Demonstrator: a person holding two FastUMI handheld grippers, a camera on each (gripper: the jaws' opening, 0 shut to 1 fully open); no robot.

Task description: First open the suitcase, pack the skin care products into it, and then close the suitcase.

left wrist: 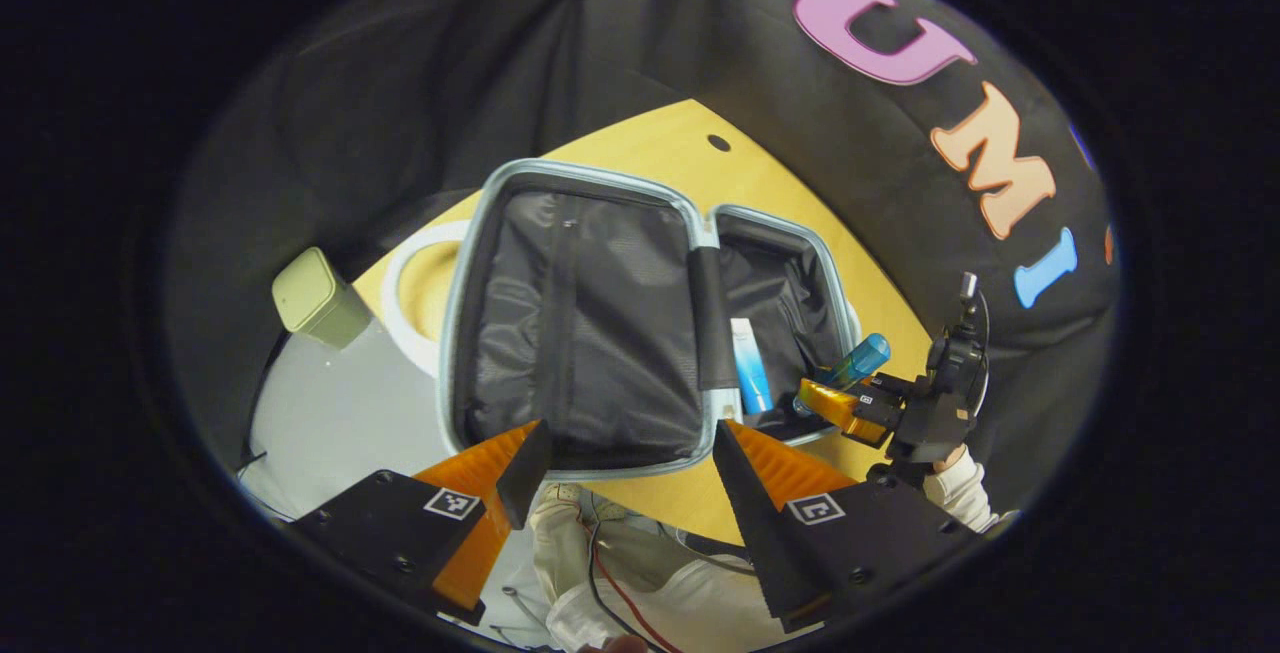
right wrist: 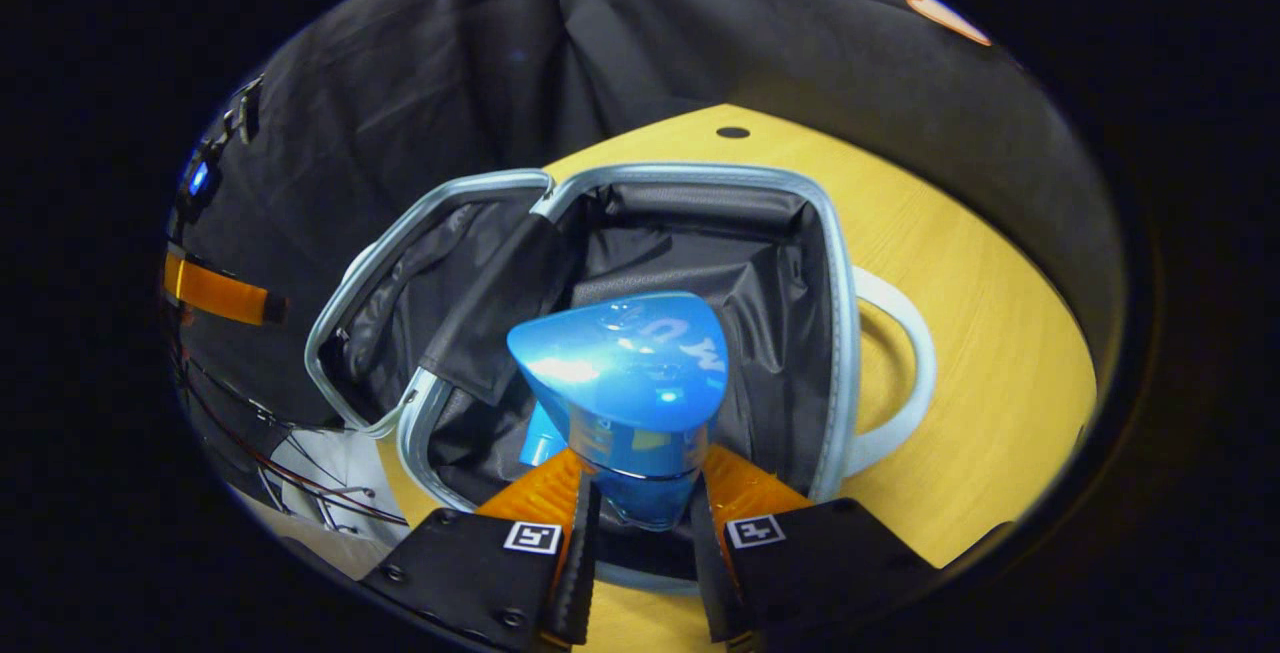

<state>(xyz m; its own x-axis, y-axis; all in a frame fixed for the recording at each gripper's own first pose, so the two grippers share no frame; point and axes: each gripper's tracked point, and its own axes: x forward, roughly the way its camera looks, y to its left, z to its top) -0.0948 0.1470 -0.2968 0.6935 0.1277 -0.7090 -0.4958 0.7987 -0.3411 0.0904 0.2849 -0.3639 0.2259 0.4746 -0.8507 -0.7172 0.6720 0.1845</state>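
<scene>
The suitcase [left wrist: 640,173] lies open on the wooden table, its black-lined lid [left wrist: 580,323] nearest me and its base [left wrist: 790,303] beyond the hinge. A white and blue tube [left wrist: 750,363] lies in the base. My left gripper [left wrist: 628,443] is open, its fingers spread before the lid's near rim with nothing between them. My right gripper [right wrist: 640,508] is shut on a blue bottle [right wrist: 625,373], holding it over the base [right wrist: 700,253]; the tube [right wrist: 540,443] peeks out below it. From the left gripper view, the right gripper [left wrist: 818,395] carries the bottle [left wrist: 860,358] at the base's right rim.
A pale green box [left wrist: 315,298] stands on a light grey surface left of the suitcase. A white ring [left wrist: 410,303] lies on the table [left wrist: 660,143] against the suitcase's side, also the ring [right wrist: 900,373]. Black cloth walls surround the table [right wrist: 1000,313]. A sleeve and wires hang near my fingers.
</scene>
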